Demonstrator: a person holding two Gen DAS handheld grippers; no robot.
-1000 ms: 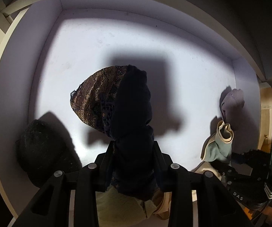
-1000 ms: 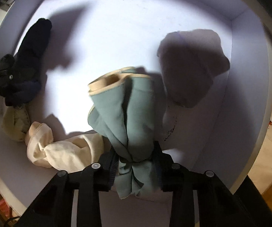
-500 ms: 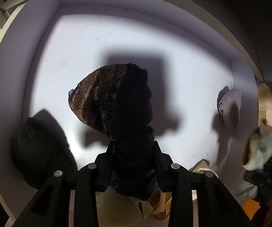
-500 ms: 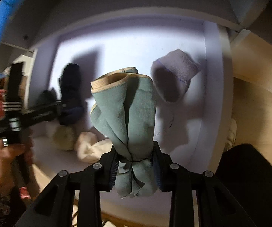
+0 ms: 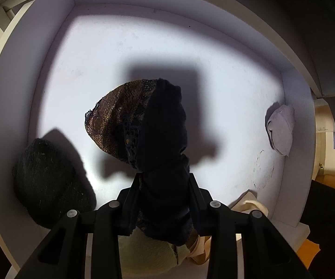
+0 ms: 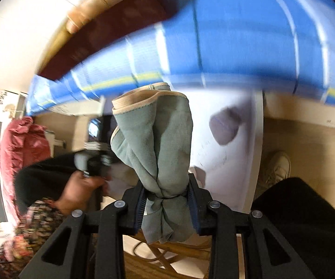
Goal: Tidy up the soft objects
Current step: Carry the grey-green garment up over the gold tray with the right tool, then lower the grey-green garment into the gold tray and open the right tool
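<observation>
Two soft bundles are clamped right now: dark lace cloth (image 5: 158, 144) in the left gripper (image 5: 165, 200) over the white bin (image 5: 51, 46), green cloth (image 6: 153, 148) in the right gripper (image 6: 166, 205). Light, floppy stuff, probably best pinched mid-bunch.

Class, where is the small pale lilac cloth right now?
In the left wrist view, the pale lilac cloth lies against the white bin's right wall, above the cream fabric.
</observation>
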